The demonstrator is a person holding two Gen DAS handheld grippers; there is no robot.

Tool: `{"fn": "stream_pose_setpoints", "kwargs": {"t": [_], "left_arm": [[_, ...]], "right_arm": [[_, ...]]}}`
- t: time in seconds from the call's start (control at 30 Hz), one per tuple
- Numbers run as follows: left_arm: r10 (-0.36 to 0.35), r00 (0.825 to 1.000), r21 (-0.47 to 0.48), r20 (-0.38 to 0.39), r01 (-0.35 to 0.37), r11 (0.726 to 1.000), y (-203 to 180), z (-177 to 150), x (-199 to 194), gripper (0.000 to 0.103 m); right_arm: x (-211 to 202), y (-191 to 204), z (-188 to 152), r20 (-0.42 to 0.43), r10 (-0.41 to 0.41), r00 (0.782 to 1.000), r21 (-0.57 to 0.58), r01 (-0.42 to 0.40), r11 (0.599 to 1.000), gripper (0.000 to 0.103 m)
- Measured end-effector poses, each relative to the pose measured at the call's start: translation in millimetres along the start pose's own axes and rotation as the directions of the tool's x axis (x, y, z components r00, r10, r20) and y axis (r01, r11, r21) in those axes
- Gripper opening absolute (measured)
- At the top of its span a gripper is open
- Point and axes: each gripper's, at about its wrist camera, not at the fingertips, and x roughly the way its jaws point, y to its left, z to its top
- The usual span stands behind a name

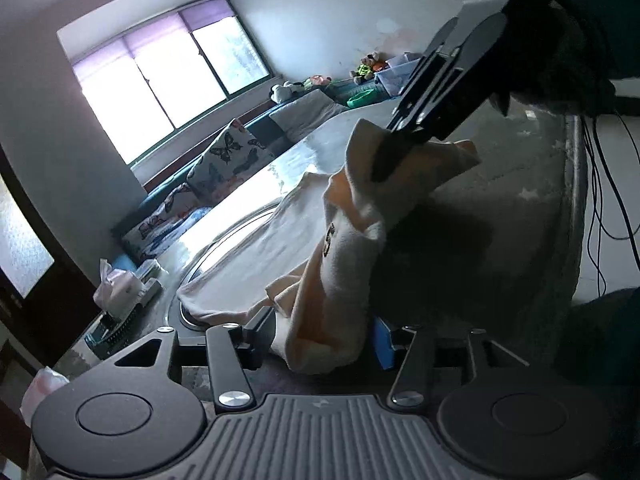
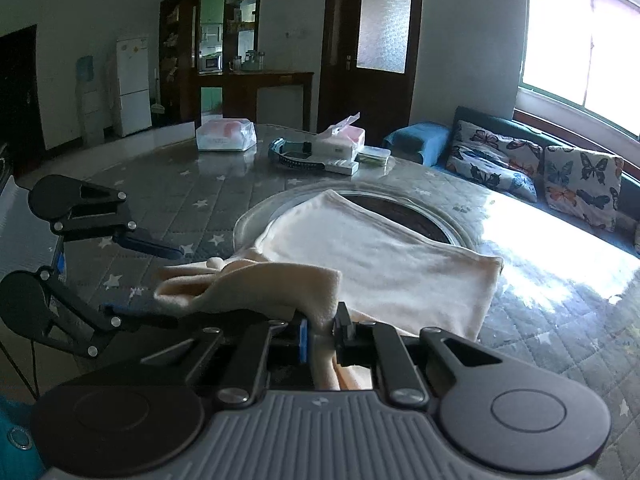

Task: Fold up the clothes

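Observation:
A cream garment [image 2: 380,252] with a small dark print [image 1: 329,240] lies partly spread over the round turntable of the star-patterned table [image 2: 180,200]. Its near edge is bunched and lifted off the table. My right gripper [image 2: 322,334] is shut on a fold of that edge; in the left wrist view the right gripper [image 1: 384,160] pinches the cloth from the upper right. My left gripper [image 1: 324,338] stands open, its fingers wide apart with the hanging bunch of cloth between them. The right wrist view shows the left gripper [image 2: 176,286] at the left, straddling the cloth's end.
At the table's far side sit a tissue box [image 2: 340,142], a wrapped package [image 2: 226,134] and a blue-strapped device [image 2: 292,156]. A sofa with butterfly cushions [image 2: 520,160] runs under the window. Cables [image 1: 608,184] hang beside the table edge. A teal sleeve [image 1: 600,0] holds the right gripper.

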Motion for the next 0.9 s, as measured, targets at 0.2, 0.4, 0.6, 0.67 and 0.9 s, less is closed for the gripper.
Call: {"fn": "stream_pose_setpoints", "kwargs": {"t": [0.2,0.4,0.6,0.67,0.9], "left_arm": [[0.059,0.998,0.107,0.002,-0.058,0.993,-16.8,-5.9,10.2,0.057],[0.098,0.995,0.106,0.025,-0.1,0.989,-17.1,-6.4,11.3,0.033],[0.084,0.995,-0.001,0.05,-0.084,0.996,2.3,-1.0,-1.2,0.013],[0.064,0.997,-0.04,0.053,-0.061,0.997,8.8,1.6,-5.0,0.009],[-0.005,0.997,-0.135,0.074,0.015,0.991,19.7,9.0,-37.6,0.006]], "right_arm": [[-0.1,-1.0,1.5,0.009,0.001,1.0,0.019,-0.001,1.0,0.011],[1.4,-1.0,-1.9,0.008,-0.013,1.0,0.024,0.012,1.0,0.011],[-3.6,1.7,-4.2,0.026,-0.017,1.0,0.014,0.016,1.0,0.01],[-5.1,3.1,-3.5,0.034,-0.017,0.999,0.011,0.016,1.0,0.01],[-26.2,12.3,-2.2,0.053,0.0,0.999,-0.024,0.001,1.0,0.009]]}}
